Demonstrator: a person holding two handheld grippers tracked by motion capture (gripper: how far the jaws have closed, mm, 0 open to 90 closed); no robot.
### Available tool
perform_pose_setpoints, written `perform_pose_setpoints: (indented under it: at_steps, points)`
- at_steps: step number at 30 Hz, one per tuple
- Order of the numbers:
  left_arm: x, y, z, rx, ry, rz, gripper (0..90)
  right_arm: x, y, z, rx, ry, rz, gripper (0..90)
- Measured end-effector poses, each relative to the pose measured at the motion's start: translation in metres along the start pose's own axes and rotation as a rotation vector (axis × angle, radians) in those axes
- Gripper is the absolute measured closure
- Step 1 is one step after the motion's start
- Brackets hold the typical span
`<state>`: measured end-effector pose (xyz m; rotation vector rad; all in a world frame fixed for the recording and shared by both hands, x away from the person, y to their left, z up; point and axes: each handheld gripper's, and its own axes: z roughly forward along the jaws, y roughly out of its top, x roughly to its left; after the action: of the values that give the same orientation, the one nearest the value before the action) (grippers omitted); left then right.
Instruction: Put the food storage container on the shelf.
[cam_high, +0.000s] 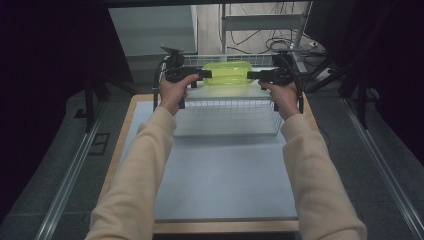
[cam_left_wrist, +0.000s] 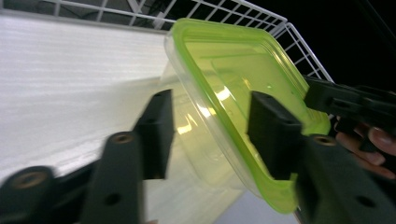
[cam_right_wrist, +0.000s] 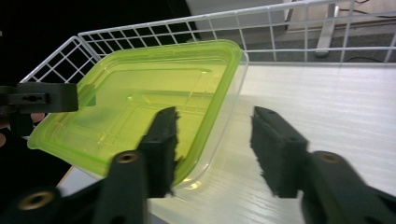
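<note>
- The lidded plastic container (cam_high: 227, 73), a clear tub with a translucent green lid, sits in the far part of the white wire basket (cam_high: 227, 111), close to the basket's far wall. The basket stands at the far end of the table (cam_high: 225, 185), on the pale mat.
- The left gripper (cam_high: 202, 75) meets the container's left end and the right gripper (cam_high: 253, 75) its right end. One gripper at each end keeps a wide, light container level, which suits lowering it into a basket.
- Left gripper: in the left gripper view the jaws stand moderately wide, straddling the lid rim (cam_left_wrist: 219, 116). Daylight shows between the pads and the plastic on the tub side, so no pad presses on it; whether the other pad touches the lid cannot be told.
- Right gripper: in the right gripper view one jaw overlaps the container's near corner (cam_right_wrist: 196, 163) and the other stands well clear over the basket liner (cam_right_wrist: 327, 107). The jaws are parted and hold nothing.
- Judgement: the container rests on the basket liner with its weight off the tools. The parted jaws fit a release after placing.
- Judgement: the next move calls for drawing each gripper straight outward, left and right, so that no jaw snags the lid rim or drags the container against the wire wall.
</note>
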<state>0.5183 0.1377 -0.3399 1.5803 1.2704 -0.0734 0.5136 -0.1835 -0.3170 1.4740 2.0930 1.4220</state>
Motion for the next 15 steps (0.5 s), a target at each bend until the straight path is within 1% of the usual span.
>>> perform_pose_setpoints:
  at_steps: [2,3,4,5,6,7,8,9,10,11,13,15]
  points:
    - [0.000,-0.001,0.001,-0.011,-0.004,0.006,35.3,-0.001,-0.001,-0.001,0.000,0.006,0.006,42.2]
    - [0.000,-0.001,0.000,-0.018,-0.007,0.004,30.2,-0.001,-0.002,-0.003,-0.005,0.004,0.007,38.3]
    - [-0.001,-0.001,-0.001,-0.032,-0.014,0.005,25.0,-0.001,-0.003,-0.004,-0.016,-0.002,0.003,36.5]
    - [-0.003,0.000,-0.003,-0.043,-0.018,0.011,22.0,0.000,-0.003,-0.007,-0.033,-0.002,-0.002,35.6]
    - [-0.007,0.000,-0.008,-0.061,-0.013,0.030,18.5,0.001,-0.004,-0.014,-0.063,0.002,-0.025,33.4]
    - [-0.007,0.000,-0.008,-0.061,-0.013,0.030,18.0,0.001,-0.004,-0.014,-0.063,0.002,-0.025,33.4]
    - [-0.010,-0.001,-0.011,-0.069,-0.008,0.043,17.3,0.002,-0.005,-0.022,-0.095,0.006,-0.049,31.5]
    - [-0.013,-0.002,-0.015,-0.077,-0.007,0.056,17.3,0.002,-0.005,-0.022,-0.095,0.006,-0.049,31.5]
    - [-0.021,-0.007,-0.024,-0.084,-0.008,0.091,17.0,0.004,-0.007,-0.033,-0.115,0.028,-0.073,30.6]
    - [-0.021,-0.007,-0.024,-0.084,-0.008,0.091,16.8,0.004,-0.007,-0.033,-0.115,0.028,-0.073,30.6]
    - [-0.028,-0.014,-0.035,-0.090,0.008,0.133,16.9,0.006,-0.013,-0.045,-0.137,0.051,-0.107,30.5]
    - [-0.034,-0.024,-0.046,-0.095,0.003,0.160,16.8,0.007,-0.021,-0.056,-0.146,0.062,-0.142,30.4]
